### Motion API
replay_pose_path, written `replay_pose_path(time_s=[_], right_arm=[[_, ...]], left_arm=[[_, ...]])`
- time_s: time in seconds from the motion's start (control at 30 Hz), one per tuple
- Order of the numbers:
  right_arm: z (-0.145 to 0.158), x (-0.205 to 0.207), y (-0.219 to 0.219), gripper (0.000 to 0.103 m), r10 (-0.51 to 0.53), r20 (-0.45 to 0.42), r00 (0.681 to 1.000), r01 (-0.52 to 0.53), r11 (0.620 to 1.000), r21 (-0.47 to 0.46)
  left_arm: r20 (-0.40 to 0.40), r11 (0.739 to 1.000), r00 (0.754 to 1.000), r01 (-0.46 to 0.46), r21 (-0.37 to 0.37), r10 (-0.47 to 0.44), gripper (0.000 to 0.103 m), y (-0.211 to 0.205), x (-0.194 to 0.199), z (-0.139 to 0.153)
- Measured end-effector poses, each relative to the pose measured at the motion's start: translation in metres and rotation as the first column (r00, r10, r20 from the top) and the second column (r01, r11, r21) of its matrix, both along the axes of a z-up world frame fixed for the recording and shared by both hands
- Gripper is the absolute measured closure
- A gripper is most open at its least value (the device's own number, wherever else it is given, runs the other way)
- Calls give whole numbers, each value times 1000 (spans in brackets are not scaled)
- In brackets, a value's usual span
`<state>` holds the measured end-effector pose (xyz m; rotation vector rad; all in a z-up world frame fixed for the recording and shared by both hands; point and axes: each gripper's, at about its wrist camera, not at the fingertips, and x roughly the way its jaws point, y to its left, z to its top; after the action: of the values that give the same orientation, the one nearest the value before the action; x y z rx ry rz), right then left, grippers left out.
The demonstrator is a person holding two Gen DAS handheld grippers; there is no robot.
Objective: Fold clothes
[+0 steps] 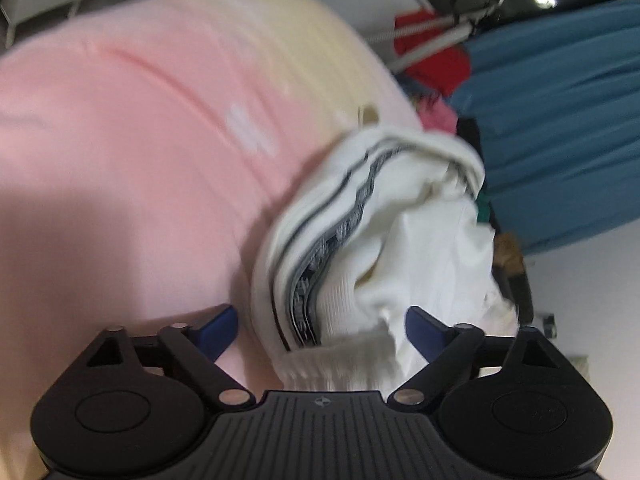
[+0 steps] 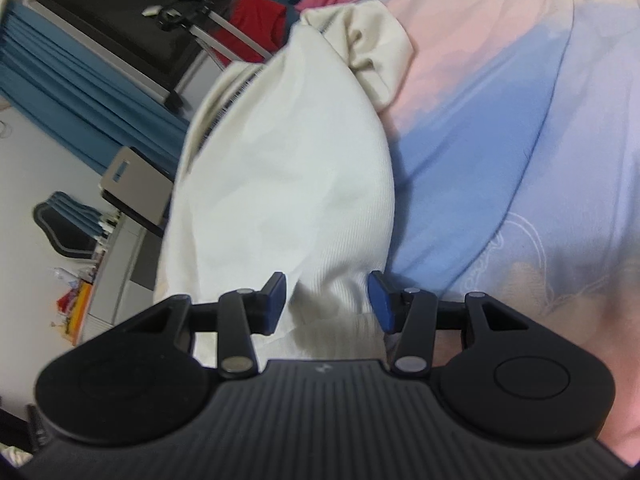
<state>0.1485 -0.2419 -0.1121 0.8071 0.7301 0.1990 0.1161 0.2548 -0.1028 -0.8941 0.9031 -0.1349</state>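
Right wrist: bunched white ribbed garment (image 2: pixel 280 184) between both tools' parted fingers.

white ribbed-knit cloth garment (image 2: pixel 288 184): matt, soft | pink-and-blue cloth bedsheet (image 2: pixel 500 120): smooth | black plastic right gripper (image 2: pixel 327 300): matt, ridged

No legible text, number or brand is found in either view. Lettering is seen woven along the dark band (image 1: pixel 320 248) of the white garment (image 1: pixel 400 240), but it is blurred beyond reading. A small emblem (image 1: pixel 321 402) on the left gripper body cannot be made out.
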Motion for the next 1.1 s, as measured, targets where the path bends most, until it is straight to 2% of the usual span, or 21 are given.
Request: replay_pose_path(time_s=[0.07, 0.13, 0.17, 0.2, 0.33, 0.37, 0.57, 0.63, 0.7, 0.8, 1.0, 1.1], right_arm=[[5, -5, -3, 54, -6, 42, 999, 4, 999, 33], [9, -8, -7, 54, -22, 65, 998, 18, 998, 64], [10, -9, -8, 54, -31, 76, 997, 25, 997, 79], [11, -11, -10, 54, -40, 82, 996, 32, 995, 90], [3, -3, -8, 54, -61, 5, 998, 61, 998, -2], [1, 0, -6, 54, -62, -11, 998, 62, 998, -25], [-19, 16, 3, 51, 33, -19, 999, -34, 999, -19], [-22, 20, 10, 52, 95, -3, 995, -95, 995, -14], [-17, 17, 19, 71, 139, 21, 990, -139, 990, -20], [-8, 9, 33, 81, 176, 48, 983, -176, 984, -8], [15, -3, 96, 85, 193, 128, 973, -207, 972, 109], [23, -1, 138, 87, 186, 174, 967, -214, 964, 158]], left_arm=[[-3, 998, 1000, 28, 59, -28, 27, -10, 4, -2], [-1, 993, 999, 46, 111, -46, 45, -16, 2, -2], [6, 993, 999, 40, 108, -41, 48, -15, 0, -2], [12, 994, 999, 35, 106, -37, 55, -14, -1, -1], [39, 995, 999, 13, 97, -17, 70, -9, -9, 0], [50, 995, 999, 8, 95, -13, 71, -8, -10, 1], [130, 993, 991, -38, 116, 23, 80, -3, -20, 11], [157, 990, 987, -59, 131, 38, 83, 0, -19, 18], [188, 982, 980, -92, 167, 60, 85, 9, -8, 37], [237, 965, 967, -143, 218, 90, 86, 23, 10, 65], [337, 918, 931, -249, 310, 139, 87, 50, 45, 122], [332, 884, 931, -278, 376, 152, 87, 71, 84, 124]])
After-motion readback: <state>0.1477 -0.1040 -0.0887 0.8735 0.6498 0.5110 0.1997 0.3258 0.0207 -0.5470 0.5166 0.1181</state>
